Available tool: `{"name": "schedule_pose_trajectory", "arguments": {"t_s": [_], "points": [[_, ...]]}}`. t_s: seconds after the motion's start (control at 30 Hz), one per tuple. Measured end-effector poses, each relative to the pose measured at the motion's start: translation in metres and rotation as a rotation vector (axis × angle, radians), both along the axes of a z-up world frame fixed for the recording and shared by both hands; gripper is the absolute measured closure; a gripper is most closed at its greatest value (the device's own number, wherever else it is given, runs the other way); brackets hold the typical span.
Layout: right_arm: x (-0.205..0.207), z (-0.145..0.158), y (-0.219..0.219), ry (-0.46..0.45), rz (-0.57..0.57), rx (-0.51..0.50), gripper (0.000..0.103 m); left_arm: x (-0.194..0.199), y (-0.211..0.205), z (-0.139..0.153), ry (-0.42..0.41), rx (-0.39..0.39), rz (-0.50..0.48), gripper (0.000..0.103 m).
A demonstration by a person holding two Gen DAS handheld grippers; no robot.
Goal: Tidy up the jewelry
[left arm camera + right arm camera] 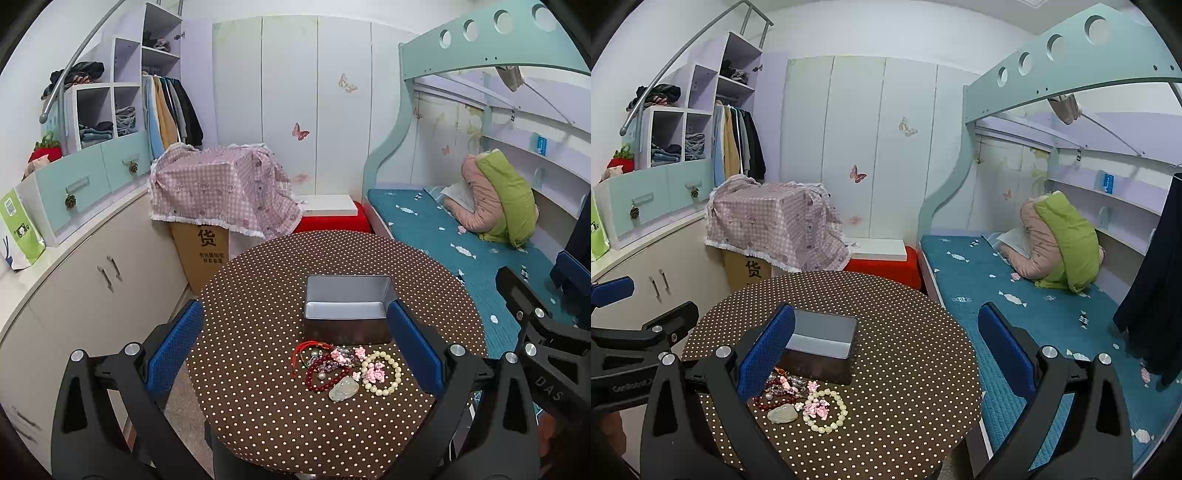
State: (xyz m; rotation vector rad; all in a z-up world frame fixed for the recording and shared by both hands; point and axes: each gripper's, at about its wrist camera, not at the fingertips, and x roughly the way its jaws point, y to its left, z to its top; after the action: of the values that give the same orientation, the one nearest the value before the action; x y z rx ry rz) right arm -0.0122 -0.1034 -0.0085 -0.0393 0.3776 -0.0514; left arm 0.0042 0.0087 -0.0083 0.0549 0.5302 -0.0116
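Jewelry lies heaped before the empty tin; both the left gripper and right gripper hang wide open, holding nothing, so picking 1 piece likely comes first.

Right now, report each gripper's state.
Left gripper: open, holding nothing, above the jewelry pile.
Right gripper: open, holding nothing.

A round table with a dotty brown cloth holds a gray box and, just beside it, a pile of beads.
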Motion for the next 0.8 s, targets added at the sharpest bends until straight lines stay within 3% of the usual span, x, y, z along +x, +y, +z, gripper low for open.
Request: {"name": "schedule_pose_trajectory", "arguments": {"t_s": [0.8], "points": [[-0.0016,-0.0007,0.0049,-0.001,0.019,0.000,0.007,0.0009,0.0014,-0.0047,0.003,0.001,0.004,0.004]]}}
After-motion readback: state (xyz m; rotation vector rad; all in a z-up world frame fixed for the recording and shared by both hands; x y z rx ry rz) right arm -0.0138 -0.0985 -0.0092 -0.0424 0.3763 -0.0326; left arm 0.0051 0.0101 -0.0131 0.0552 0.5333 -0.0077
